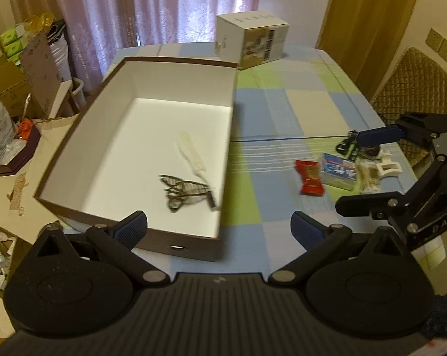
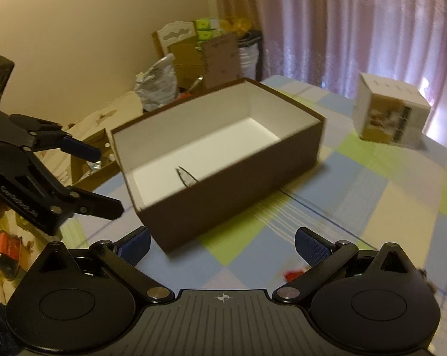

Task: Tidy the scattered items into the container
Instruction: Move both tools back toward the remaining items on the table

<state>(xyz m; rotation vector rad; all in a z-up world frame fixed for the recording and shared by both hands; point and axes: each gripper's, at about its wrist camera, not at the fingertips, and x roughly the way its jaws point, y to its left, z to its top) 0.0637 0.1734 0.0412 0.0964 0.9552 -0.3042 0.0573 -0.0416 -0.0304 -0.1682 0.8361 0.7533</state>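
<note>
Left wrist view: your left gripper (image 1: 219, 228) spread wide, empty, at near edge of box (image 1: 84, 112). Inside box: hair clip (image 1: 183, 191), white item (image 1: 191, 154). Right of box on cloth (image 1: 268, 112): red packet (image 1: 311, 176), blue pack (image 1: 339, 170), white clip (image 1: 386, 167). Your right gripper (image 1: 367, 172) parted above them.

Right wrist view: your right gripper (image 2: 222, 243) wide apart, empty, box (image 2: 253, 178) ahead.

Your surface (image 1: 282, 112) wears a checked cloth of blue, green and cream. On it, left, sits the open brown box (image 1: 134, 241); far off stands a white carton (image 1: 250, 41). To the right lie a red packet (image 1: 311, 177), a blue-and-white pack (image 1: 339, 173), a white clip (image 1: 386, 169) and dark keys (image 1: 346, 145).
</note>
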